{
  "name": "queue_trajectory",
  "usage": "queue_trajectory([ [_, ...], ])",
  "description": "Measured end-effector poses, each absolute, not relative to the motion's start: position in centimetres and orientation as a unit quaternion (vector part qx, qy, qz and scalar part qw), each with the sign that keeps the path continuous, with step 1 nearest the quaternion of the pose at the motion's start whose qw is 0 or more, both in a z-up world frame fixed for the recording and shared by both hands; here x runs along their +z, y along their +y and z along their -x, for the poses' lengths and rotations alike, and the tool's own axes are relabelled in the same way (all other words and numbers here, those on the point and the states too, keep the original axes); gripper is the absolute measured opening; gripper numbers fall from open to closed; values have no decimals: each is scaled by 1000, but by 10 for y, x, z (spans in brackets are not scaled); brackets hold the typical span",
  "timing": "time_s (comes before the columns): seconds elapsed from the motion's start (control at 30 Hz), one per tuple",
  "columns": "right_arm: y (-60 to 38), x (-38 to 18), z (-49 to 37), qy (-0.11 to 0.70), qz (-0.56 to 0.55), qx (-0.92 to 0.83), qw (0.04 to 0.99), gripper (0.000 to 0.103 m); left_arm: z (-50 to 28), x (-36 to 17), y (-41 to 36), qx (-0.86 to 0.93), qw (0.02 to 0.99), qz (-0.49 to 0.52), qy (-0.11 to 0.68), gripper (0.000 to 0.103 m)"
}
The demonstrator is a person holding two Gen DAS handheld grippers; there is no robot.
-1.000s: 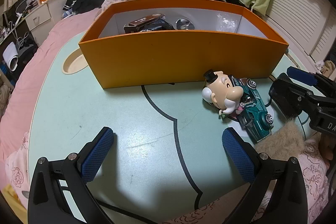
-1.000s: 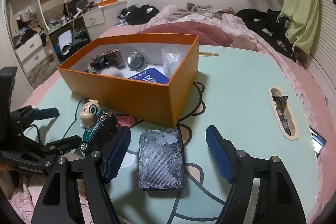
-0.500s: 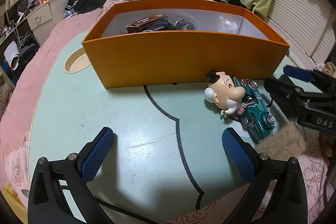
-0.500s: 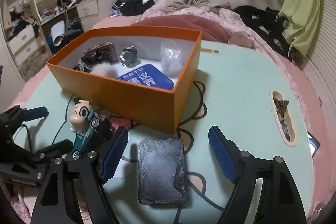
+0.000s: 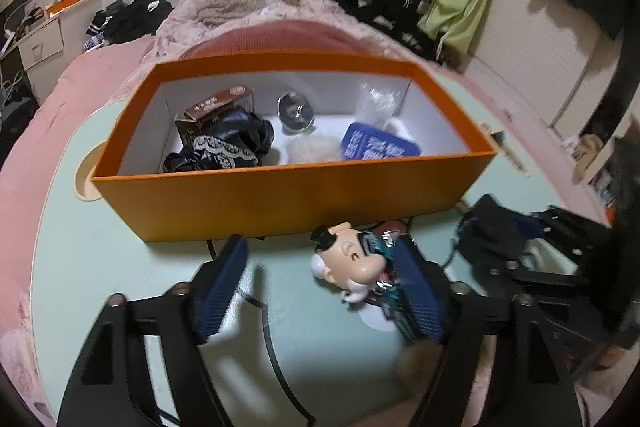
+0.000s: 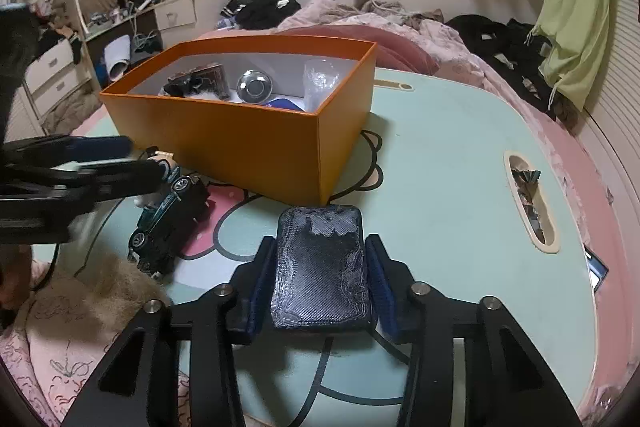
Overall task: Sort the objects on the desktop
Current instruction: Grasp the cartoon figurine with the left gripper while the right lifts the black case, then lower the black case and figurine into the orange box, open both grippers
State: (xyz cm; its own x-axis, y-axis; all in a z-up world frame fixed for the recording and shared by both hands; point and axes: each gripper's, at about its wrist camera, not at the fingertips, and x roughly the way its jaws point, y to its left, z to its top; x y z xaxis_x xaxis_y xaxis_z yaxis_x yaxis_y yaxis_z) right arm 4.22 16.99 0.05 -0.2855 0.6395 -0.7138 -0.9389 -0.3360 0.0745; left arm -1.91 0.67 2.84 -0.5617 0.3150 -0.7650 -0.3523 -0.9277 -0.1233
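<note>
**Closing on two things at once**

Gripping has just begun on the right: the right gripper (image 6: pixel 320 281) has been closing and its pads now press both long sides of the dark case (image 6: pixel 320 267), which lies on the table (image 6: pixel 440 167) just before the near corner of the box (image 6: pixel 248 143). A second ago that case lay loose between wide jaws. By my reading, it is ready to be lifted into the box.

The left gripper (image 5: pixel 320 287) has also been closing, from full width to a middling gap. The toy car (image 6: pixel 166 223) with its big-headed figure (image 5: pixel 348 263) now sits between the jaws, hard against the right-hand pad; the other pad stands clear, so nothing is held yet. Blur at that pad makes contact hard to judge.

Inside the box lie a brown carton (image 5: pixel 218 111), black lace cloth (image 5: pixel 228 143), a round metal piece (image 5: pixel 296 111), a blue tin (image 5: pixel 380 147) and a clear bag (image 5: pixel 378 103). Free floor is scarce there. The tall near wall stands between both loads and the inside, and the two grippers work close together.
</note>
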Motion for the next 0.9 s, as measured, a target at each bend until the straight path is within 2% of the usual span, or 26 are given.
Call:
queue_trajectory([
  [0.1,170,0,-44,255,292,763,517,39,21,25,-3,880,203,429,-10,50],
  [0.13,170,0,-44,255,292,764,516,39,18,22,-5,880,201,430,-16,38],
  [0.23,170,-1,-42,251,295,766,513,39,20,12,-11,874,198,443,-20,37],
  [0.5,170,1,-45,253,286,772,508,38,13,10,12,878,202,431,53,36],
  [0.7,158,22,-51,253,236,794,500,38,-2,37,-8,895,212,391,18,36],
  [0.9,178,71,-30,220,201,819,490,38,7,75,-16,907,222,357,-7,36],
])
